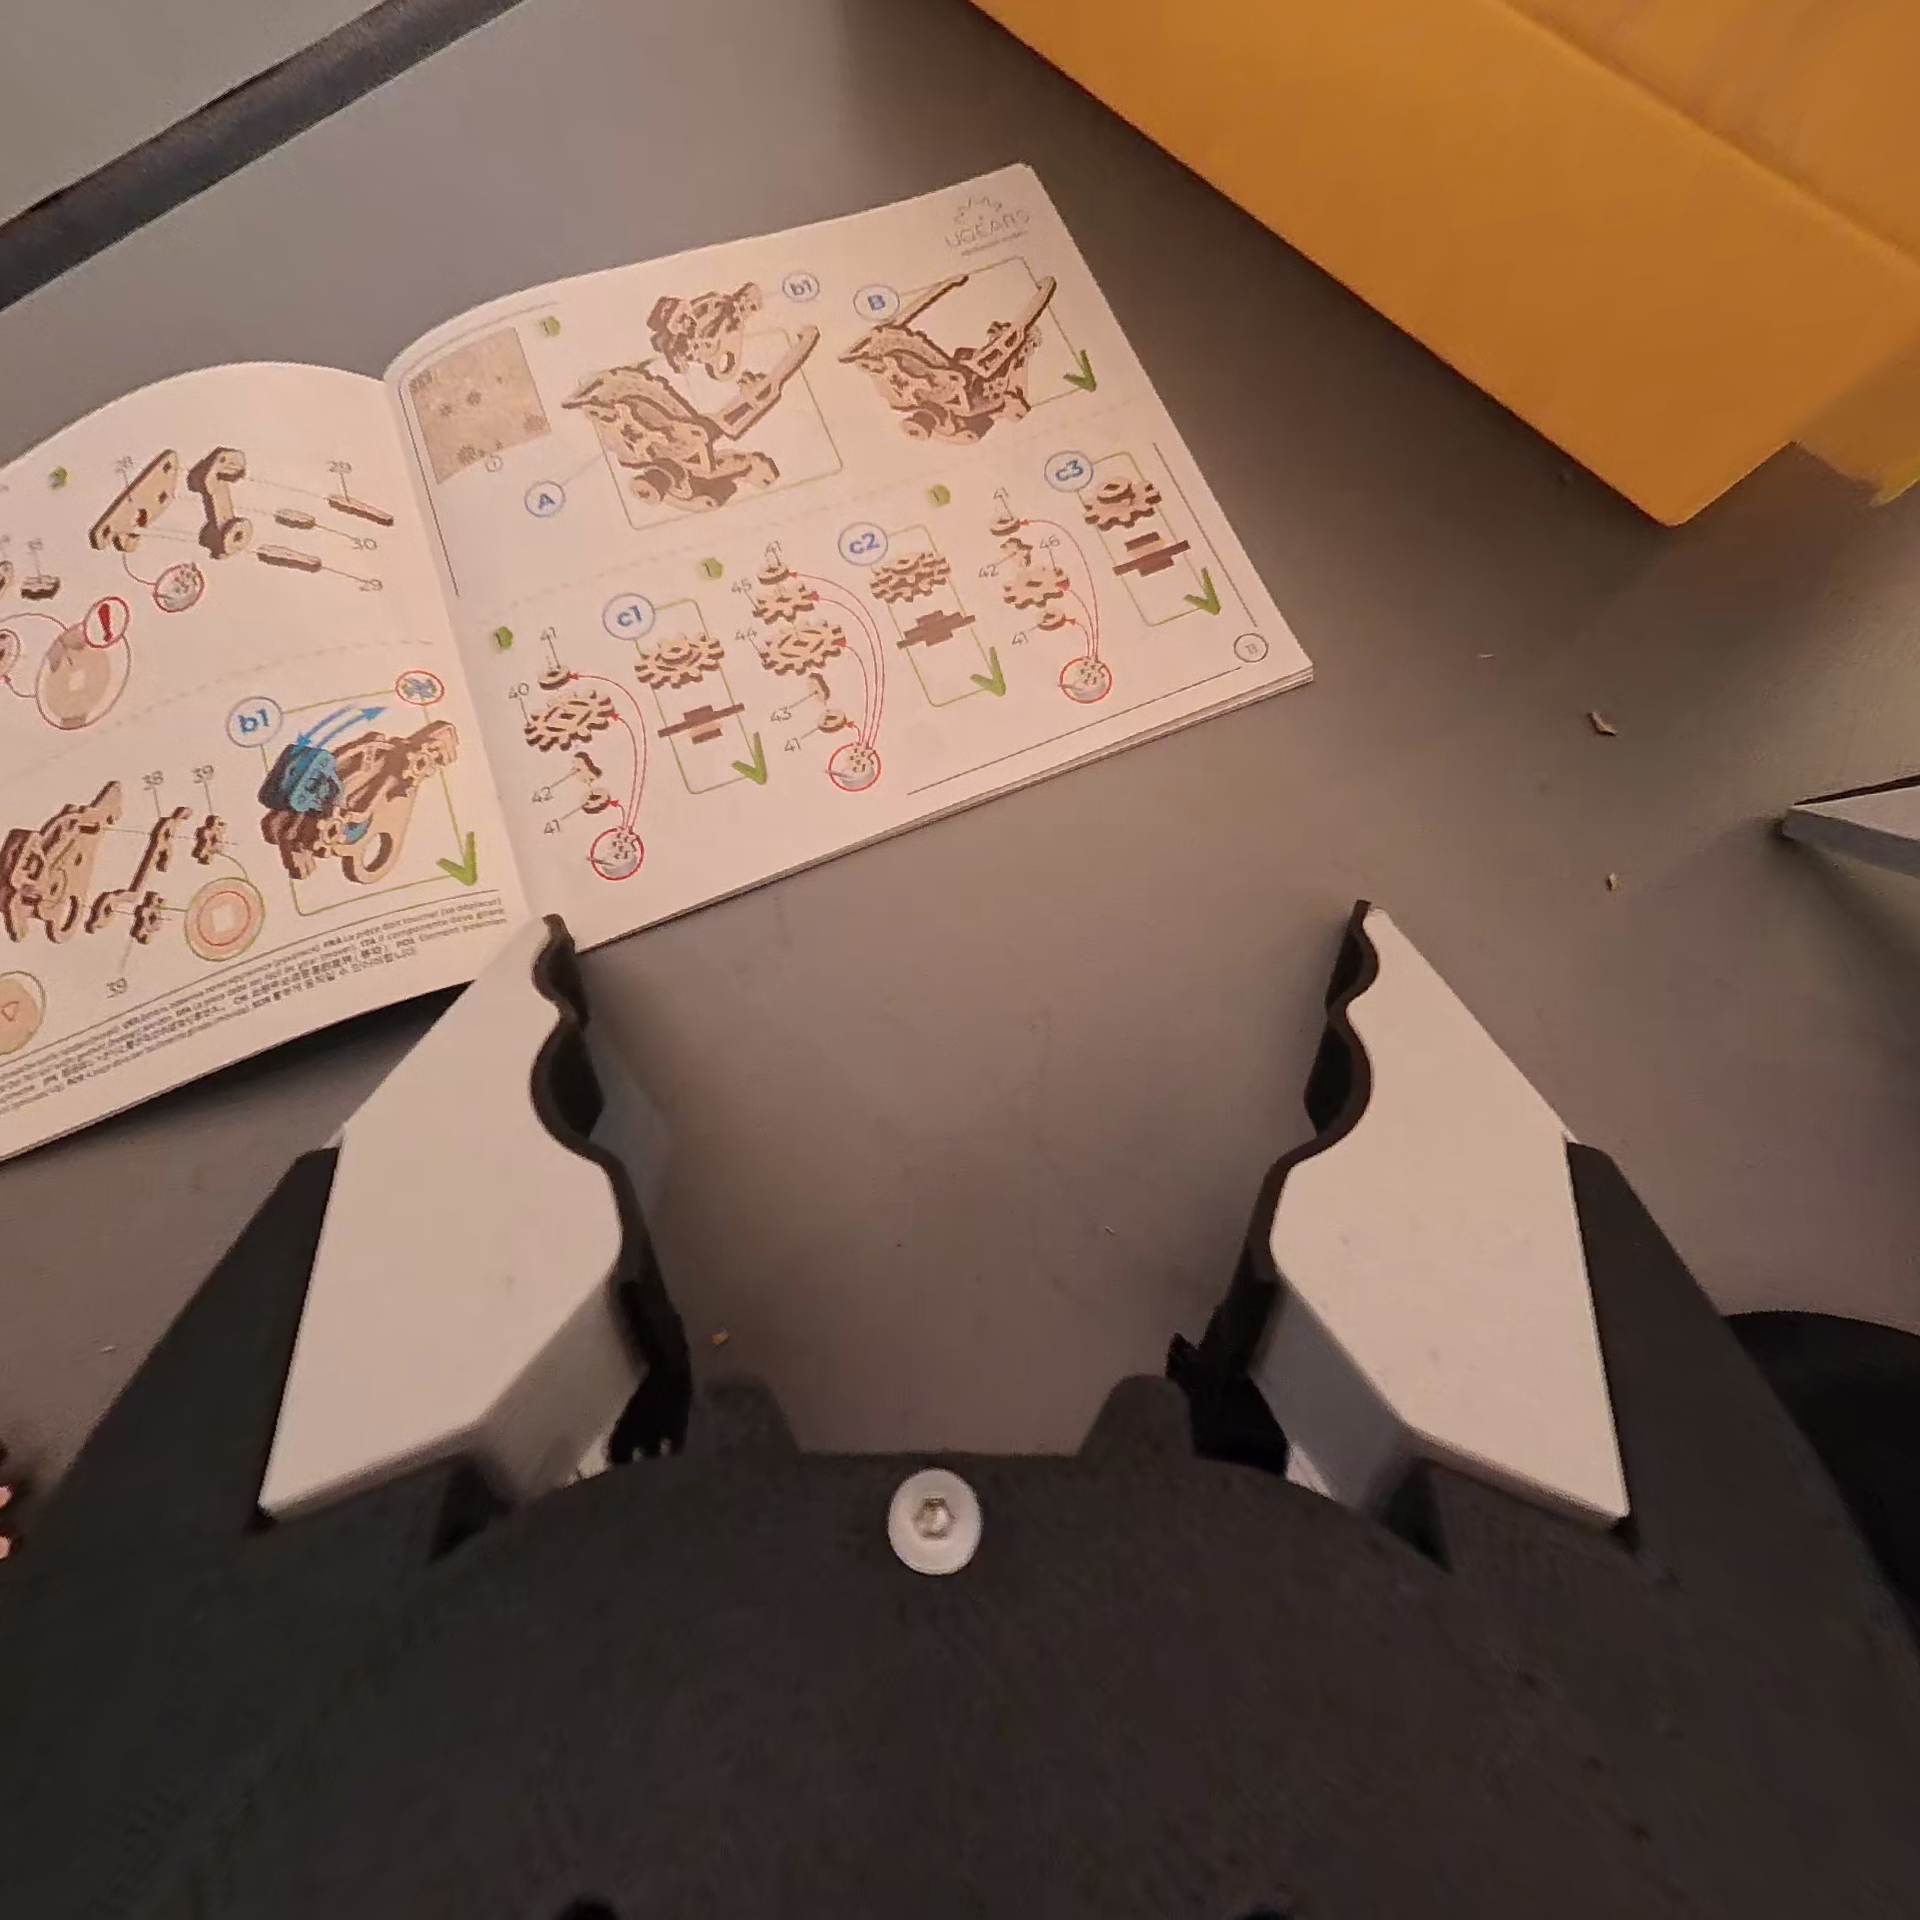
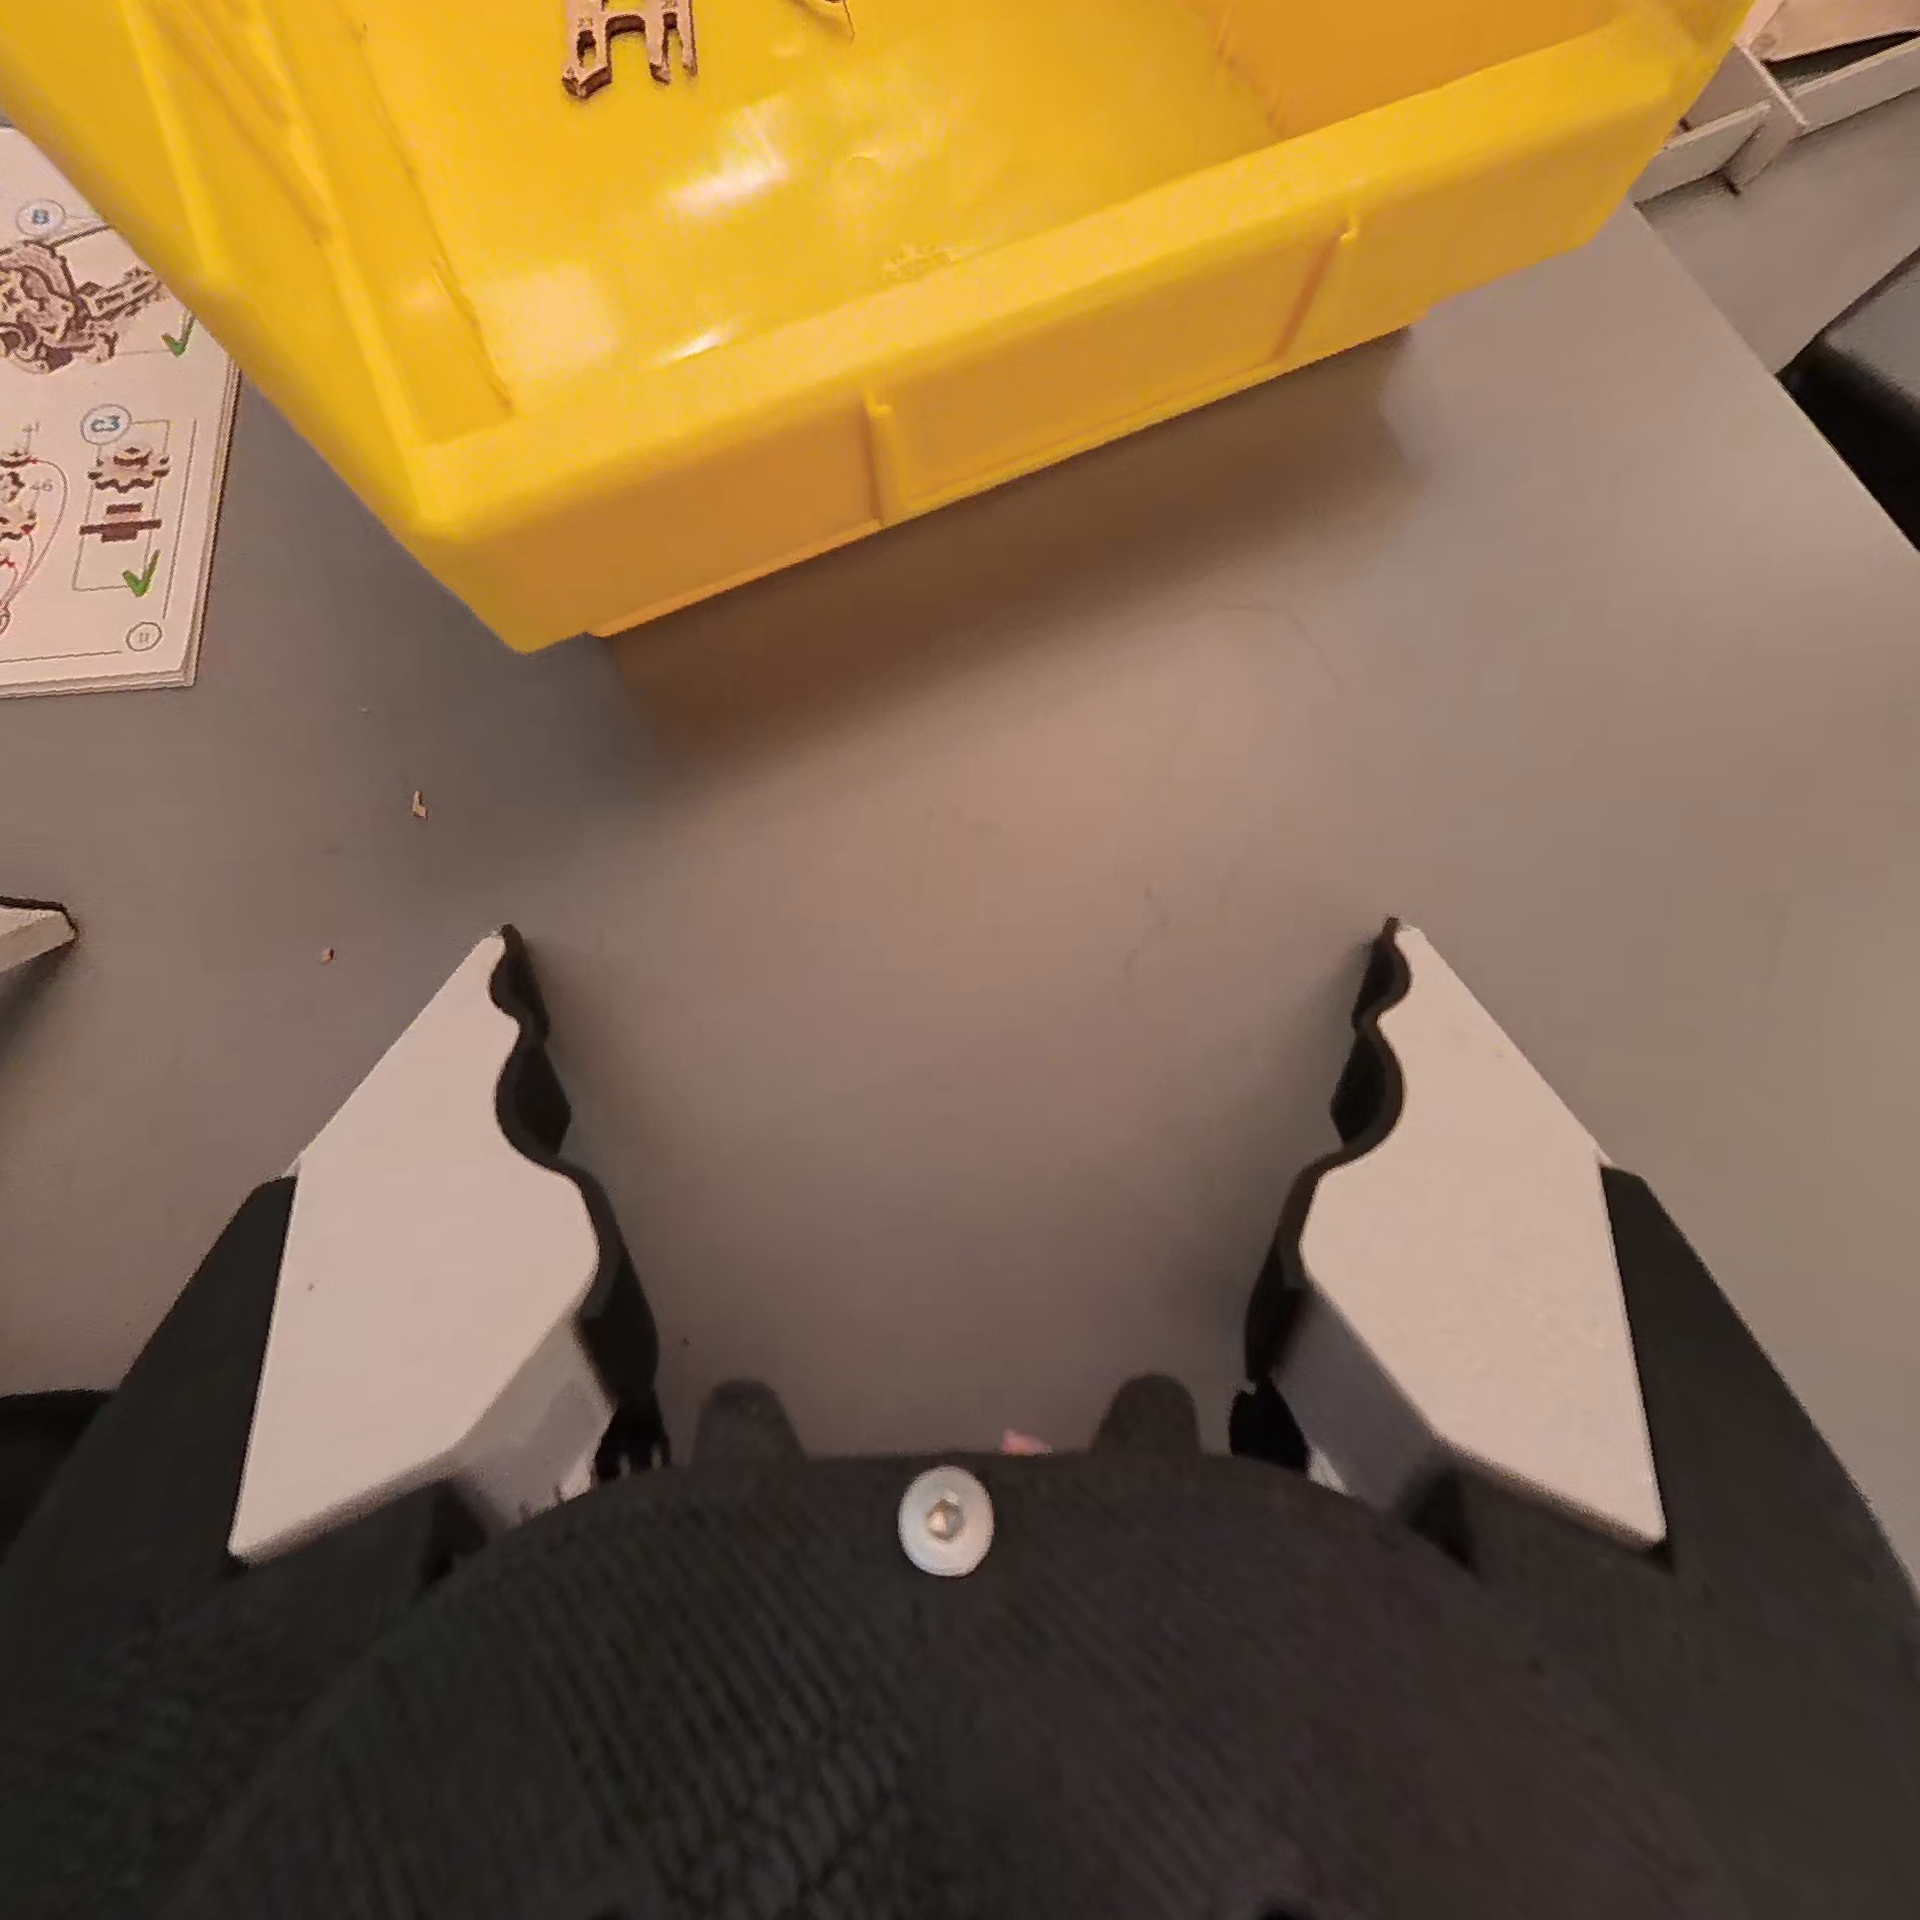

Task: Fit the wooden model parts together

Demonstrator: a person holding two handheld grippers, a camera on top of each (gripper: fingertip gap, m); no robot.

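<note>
Here both the left claw (image 1: 956,925) and right claw (image 2: 951,935) gape wide, empty, above the grey table (image 2: 987,790).

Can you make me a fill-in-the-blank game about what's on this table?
1. The wooden model part lies inside the ______ bin.
2. The instruction booklet on the grey table lies ______, showing its pictures.
3. The left tool has its fingers spread apart, so it is ______.
4. The right tool holds ______.

Missing words: yellow; open; open; nothing
</note>
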